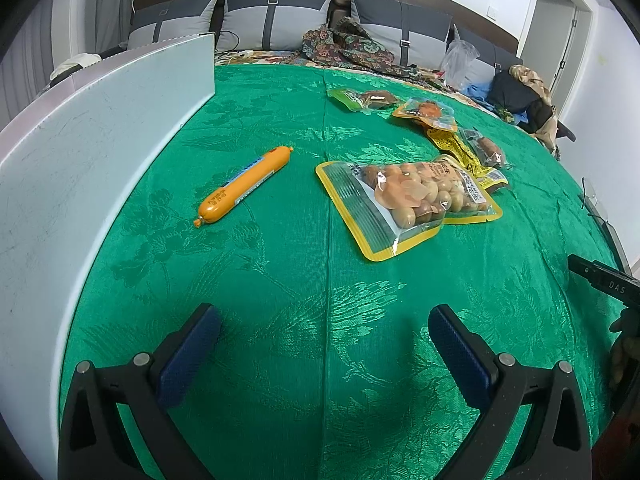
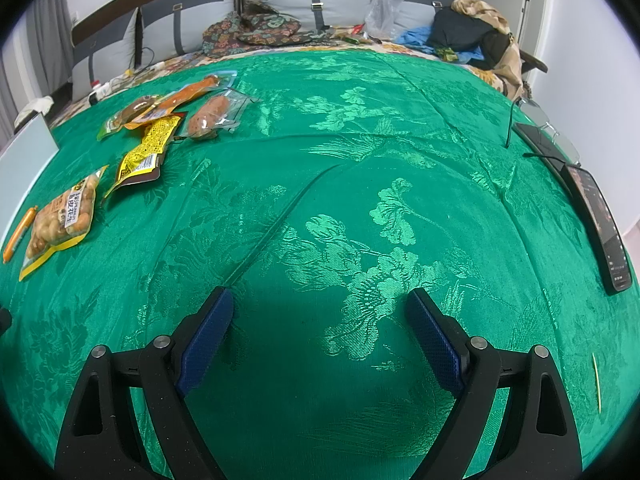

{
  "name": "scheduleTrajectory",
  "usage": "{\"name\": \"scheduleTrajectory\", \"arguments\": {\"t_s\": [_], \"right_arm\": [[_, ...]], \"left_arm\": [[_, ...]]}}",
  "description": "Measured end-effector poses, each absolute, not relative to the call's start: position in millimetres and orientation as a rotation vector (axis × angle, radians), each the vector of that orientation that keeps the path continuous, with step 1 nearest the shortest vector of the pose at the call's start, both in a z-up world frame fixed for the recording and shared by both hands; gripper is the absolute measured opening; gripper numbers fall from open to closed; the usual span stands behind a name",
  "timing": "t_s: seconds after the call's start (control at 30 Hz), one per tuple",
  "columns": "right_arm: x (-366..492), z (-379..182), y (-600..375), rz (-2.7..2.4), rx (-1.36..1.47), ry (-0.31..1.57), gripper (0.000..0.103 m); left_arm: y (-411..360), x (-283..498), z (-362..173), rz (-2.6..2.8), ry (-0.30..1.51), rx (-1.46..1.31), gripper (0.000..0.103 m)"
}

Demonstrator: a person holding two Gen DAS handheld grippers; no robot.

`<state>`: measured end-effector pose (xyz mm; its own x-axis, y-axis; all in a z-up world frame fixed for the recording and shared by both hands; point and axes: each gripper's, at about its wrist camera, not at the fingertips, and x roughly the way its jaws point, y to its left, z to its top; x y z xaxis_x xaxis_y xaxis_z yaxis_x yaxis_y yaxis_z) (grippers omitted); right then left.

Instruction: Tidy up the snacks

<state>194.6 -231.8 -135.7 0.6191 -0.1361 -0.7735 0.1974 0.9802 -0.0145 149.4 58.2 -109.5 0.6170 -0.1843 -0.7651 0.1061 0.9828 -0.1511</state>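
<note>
Nothing looks sorted yet, as far as I can judge. The orange sausage stick (image 1: 244,186) lies alone at centre left of my left view, beside the white bin wall (image 1: 100,152). The peanut bag (image 1: 404,204) sits at centre right, with the smaller snack packets (image 1: 424,114) bunched toward the upper right. My left fingers (image 1: 324,348) and right fingers (image 2: 320,328) both stand wide apart, holding nothing. The green cloth (image 2: 360,160) ahead of my right fingers is bare (a dark phone (image 2: 600,224) lies along the right edge).
</note>
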Motion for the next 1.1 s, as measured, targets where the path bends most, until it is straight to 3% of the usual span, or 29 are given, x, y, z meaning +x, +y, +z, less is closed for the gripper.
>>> {"name": "scheduleTrajectory", "arguments": {"t_s": [0.47,0.73,0.83,0.9,1.07,1.1], "right_arm": [[195,-136,-232,-0.192,0.075,0.882,0.091],[195,-136,-232,-0.191,0.076,0.882,0.091],[195,-136,-232,-0.192,0.075,0.882,0.091],[195,-136,-232,-0.192,0.075,0.882,0.091],[195,-136,-232,-0.192,0.076,0.882,0.091],[195,-136,-232,-0.192,0.076,0.882,0.091]], "left_arm": [[55,150,-107,-0.137,0.951,-0.048,0.101],[79,169,-54,-0.139,0.871,-0.134,0.101],[80,216,-59,-0.099,0.954,-0.033,0.088],[82,241,-75,-0.083,1.049,0.023,0.066],[88,265,-100,-0.071,1.127,0.08,0.061],[89,265,-101,-0.065,1.126,0.08,0.046]]}}
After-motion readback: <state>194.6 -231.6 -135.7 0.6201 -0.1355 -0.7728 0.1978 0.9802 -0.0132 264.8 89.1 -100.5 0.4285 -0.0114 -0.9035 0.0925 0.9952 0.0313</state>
